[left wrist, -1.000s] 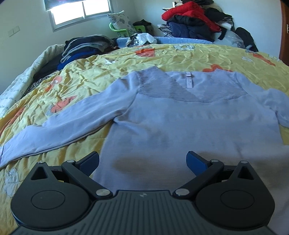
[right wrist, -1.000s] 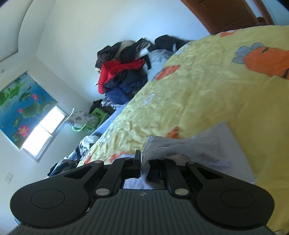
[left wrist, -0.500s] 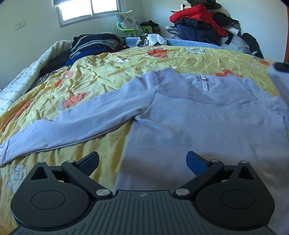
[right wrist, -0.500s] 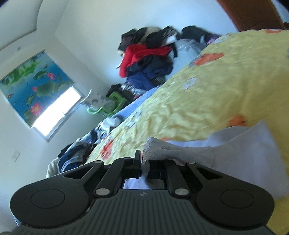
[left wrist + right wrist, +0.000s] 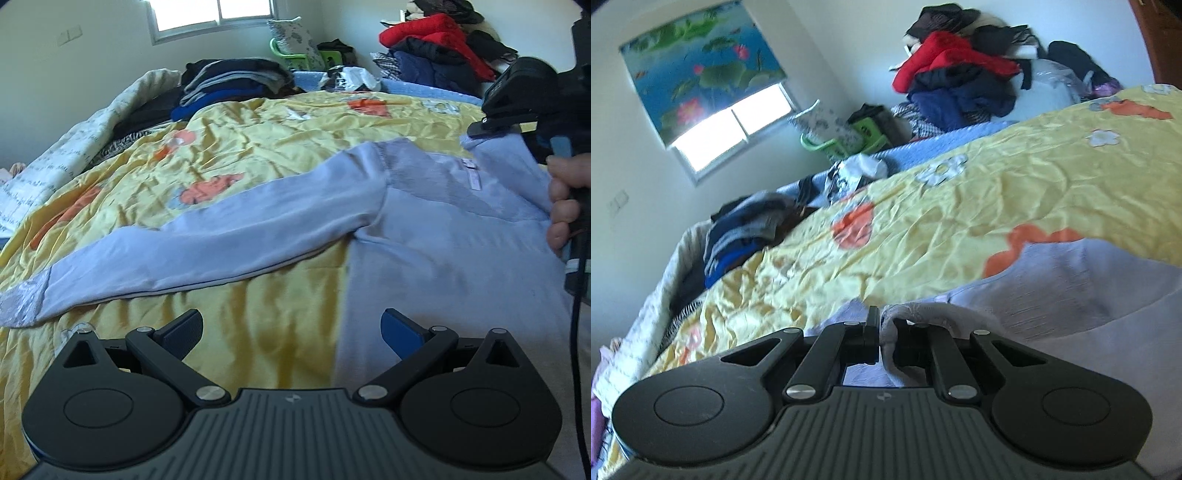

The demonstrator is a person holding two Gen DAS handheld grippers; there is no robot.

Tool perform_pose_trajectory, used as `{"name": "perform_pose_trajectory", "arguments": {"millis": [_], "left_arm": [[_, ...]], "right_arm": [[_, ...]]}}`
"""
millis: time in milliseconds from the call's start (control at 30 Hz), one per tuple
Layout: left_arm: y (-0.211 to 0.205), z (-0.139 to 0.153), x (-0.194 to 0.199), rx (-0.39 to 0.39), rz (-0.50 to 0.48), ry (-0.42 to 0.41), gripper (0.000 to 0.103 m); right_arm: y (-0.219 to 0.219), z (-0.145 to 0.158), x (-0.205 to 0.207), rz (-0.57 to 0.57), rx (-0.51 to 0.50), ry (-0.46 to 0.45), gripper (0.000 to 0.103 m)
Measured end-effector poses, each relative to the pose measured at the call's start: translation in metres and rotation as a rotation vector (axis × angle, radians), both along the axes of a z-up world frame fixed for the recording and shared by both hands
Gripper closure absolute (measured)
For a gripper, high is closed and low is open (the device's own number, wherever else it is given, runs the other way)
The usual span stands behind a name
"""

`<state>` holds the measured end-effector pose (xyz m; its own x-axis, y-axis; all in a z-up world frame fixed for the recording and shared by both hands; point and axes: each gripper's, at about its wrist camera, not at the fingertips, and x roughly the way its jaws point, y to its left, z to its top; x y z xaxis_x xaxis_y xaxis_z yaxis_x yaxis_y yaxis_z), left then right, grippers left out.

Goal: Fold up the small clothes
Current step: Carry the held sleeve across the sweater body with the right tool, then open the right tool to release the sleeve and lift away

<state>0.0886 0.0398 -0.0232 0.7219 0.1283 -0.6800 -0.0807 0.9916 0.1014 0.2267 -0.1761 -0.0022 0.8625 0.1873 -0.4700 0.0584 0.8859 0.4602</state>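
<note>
Soft, light lavender long-sleeved knit top [image 5: 443, 258] drapes limply; right claw [image 5: 880, 341] pinches its sleeve cuff, left claw [image 5: 291, 328] wide, empty.

A sweater [image 5: 424, 236] is spread on the bed [image 5: 258, 155], one sleeve [image 5: 207, 243] stretched leftward; folded clothes [image 5: 229, 81] are stacked behind it.
</note>
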Motion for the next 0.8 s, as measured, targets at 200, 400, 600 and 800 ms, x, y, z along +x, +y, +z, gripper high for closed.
{"name": "perform_pose_trajectory", "arguments": {"millis": [200,400,600,800], "left_arm": [[0.008,-0.001,0.0,-0.006,0.01,0.001,0.0],[0.014,-0.002,-0.001,-0.01,0.019,0.003,0.0],[0.022,-0.003,-0.001,-0.019,0.033,0.009,0.0],[0.027,-0.005,-0.001,-0.027,0.046,0.017,0.0]], "right_arm": [[0.021,-0.005,0.016,0.018,-0.028,0.021,0.091],[0.048,-0.007,0.03,0.072,-0.076,0.007,0.091],[0.075,-0.008,0.046,0.107,-0.131,0.025,0.091],[0.112,-0.013,0.057,0.178,-0.227,0.077,0.056]]}}
